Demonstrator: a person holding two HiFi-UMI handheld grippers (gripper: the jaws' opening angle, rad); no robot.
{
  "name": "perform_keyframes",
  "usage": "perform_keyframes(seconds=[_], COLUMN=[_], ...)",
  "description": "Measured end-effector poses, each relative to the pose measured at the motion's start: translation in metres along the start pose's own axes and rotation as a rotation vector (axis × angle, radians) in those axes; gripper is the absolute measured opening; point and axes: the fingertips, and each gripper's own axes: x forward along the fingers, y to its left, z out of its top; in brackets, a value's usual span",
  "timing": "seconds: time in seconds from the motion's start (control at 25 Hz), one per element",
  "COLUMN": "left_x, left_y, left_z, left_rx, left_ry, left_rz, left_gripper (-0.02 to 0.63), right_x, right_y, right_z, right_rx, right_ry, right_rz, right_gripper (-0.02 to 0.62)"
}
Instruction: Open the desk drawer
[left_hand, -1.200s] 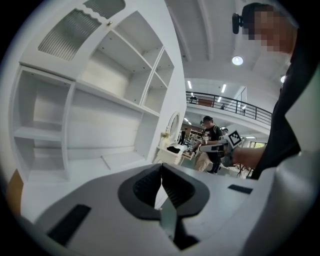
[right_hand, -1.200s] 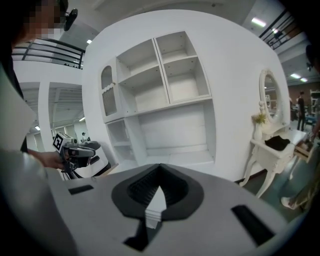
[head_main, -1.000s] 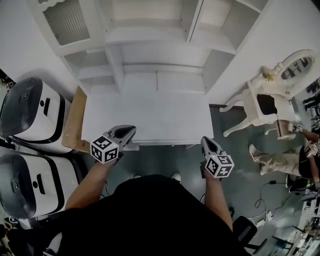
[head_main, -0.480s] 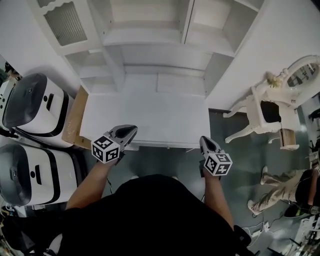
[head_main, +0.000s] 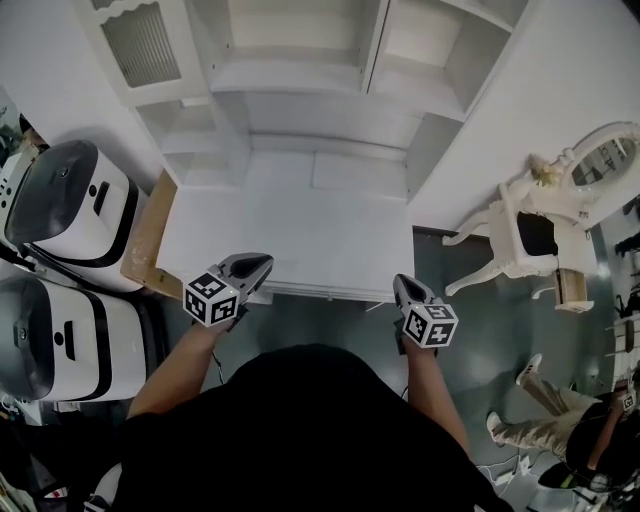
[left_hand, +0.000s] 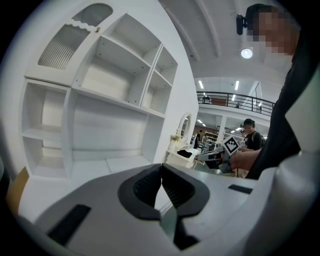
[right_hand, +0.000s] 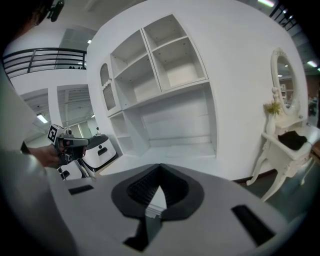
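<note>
Both clenched, empty: left tongs (head_main: 262, 263) and right tongs (head_main: 399, 282) at desk (head_main: 300, 230) front edge

1. Two white machines (head_main: 55, 205) sit at left (dark-topped, one behind the other)
2. A brown board (head_main: 145, 235) stands just beside them
3. A white carved chair (head_main: 500, 235) stands at right, an oval mirror (head_main: 598, 155) near it
</note>
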Motion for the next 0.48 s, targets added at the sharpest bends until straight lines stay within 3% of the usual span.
perform_keyframes(seconds=[0.48], left_x=[-0.001], left_y=[-0.005], left_z=[-0.021], left_rx=[-0.027], left_ry=[0.055], left_rz=[0.004], left_gripper=[0.009], right_x=[0.030], right_y=[-0.008], right_z=[-0.063], right_rx=[0.067], right_ry=[0.128], right_rz=[0.019], right_gripper=[0.002])
